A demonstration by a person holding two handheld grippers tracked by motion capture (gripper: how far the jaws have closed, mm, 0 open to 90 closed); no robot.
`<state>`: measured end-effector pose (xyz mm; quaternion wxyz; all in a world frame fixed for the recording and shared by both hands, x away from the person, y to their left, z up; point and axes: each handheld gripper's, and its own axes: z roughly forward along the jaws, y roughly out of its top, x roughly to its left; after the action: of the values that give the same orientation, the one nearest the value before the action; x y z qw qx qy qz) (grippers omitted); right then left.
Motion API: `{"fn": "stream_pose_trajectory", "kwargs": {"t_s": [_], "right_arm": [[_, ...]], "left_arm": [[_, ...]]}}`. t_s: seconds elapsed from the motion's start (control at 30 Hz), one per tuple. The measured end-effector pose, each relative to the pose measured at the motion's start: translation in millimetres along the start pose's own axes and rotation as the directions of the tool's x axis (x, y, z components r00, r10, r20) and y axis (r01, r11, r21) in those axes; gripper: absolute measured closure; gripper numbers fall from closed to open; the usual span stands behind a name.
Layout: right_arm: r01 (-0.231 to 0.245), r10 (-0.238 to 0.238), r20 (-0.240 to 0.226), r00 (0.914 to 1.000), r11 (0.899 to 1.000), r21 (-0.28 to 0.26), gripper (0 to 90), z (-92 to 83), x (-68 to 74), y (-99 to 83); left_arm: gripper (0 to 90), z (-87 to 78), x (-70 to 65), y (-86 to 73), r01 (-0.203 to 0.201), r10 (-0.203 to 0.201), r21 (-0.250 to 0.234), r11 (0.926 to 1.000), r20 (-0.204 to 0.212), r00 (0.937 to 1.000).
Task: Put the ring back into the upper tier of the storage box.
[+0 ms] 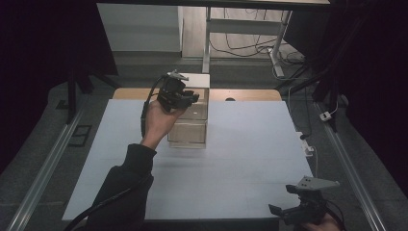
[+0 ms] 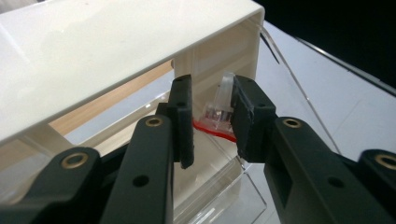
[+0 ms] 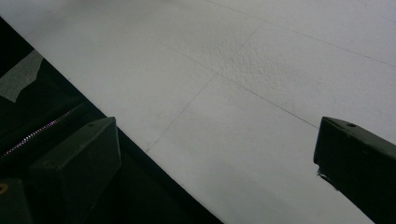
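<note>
A clear acrylic drawer box [image 1: 190,127] with a white top [image 2: 93,51] stands in the middle of the white table [image 1: 240,159]. My left gripper [image 1: 191,96] is held against its upper front from the left. In the left gripper view its jaws [image 2: 212,121] stand close together around a small clear handle [image 2: 223,100] with a red strip [image 2: 212,129] at its base. The right pad lies against the handle. A clear drawer front [image 2: 219,186] sits just below the jaws. My right gripper [image 1: 288,211] rests low at the table's near right edge, its jaws [image 3: 215,163] wide apart with nothing between them.
The white sheet covers a wooden tabletop [image 1: 250,94] that shows at the back. A desk frame and cables [image 1: 250,43] stand on the floor beyond. Metal rails [image 1: 43,173] run along both sides. A white plug [image 1: 308,149] lies off the table's right edge.
</note>
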<state>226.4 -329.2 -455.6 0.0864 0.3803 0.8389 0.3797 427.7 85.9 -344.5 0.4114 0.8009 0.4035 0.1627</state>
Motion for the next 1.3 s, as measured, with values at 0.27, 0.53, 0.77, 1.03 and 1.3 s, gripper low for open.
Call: {"fn": "stream_pose_trajectory", "kwargs": {"t_s": [0.27, 0.53, 0.77, 1.03, 1.3], "right_arm": [[-0.004, 0.004, -0.008, 1.0, 1.0, -0.006, 0.5, -0.3, -0.4, -0.3], [-0.003, 0.003, -0.008, 1.0, 1.0, -0.005, 0.5, -0.6, -0.3, -0.3], [-0.004, 0.004, -0.011, 0.9999, 1.0, -0.007, 0.5, -0.6, -0.5, -0.3], [-0.005, 0.005, -0.011, 0.9999, 1.0, -0.007, 0.5, -0.7, -0.6, -0.4], [-0.005, 0.005, -0.008, 1.0, 1.0, -0.005, 0.5, -0.6, -0.5, -0.3]], "left_arm": [[69.1, 11.4, -4.2, 3.0, -0.008, 0.01, 0.058, 0.9983, -0.038, 0.9992], [67.9, 18.2, -6.5, 1.4, -0.007, 0.012, 0.109, 0.9941, -0.047, 0.9988], [65.7, 21.7, -5.4, -0.9, 0.0, 0.006, 0.126, 0.992, -0.047, 0.9989], [59.8, 20.4, -5.6, -0.3, 0.005, 0.0, 0.12, 0.9928, -0.046, 0.9989], [53.7, 13.4, -5.1, 0.5, -0.009, 0.012, 0.081, 0.9967, -0.028, 0.9995]]}}
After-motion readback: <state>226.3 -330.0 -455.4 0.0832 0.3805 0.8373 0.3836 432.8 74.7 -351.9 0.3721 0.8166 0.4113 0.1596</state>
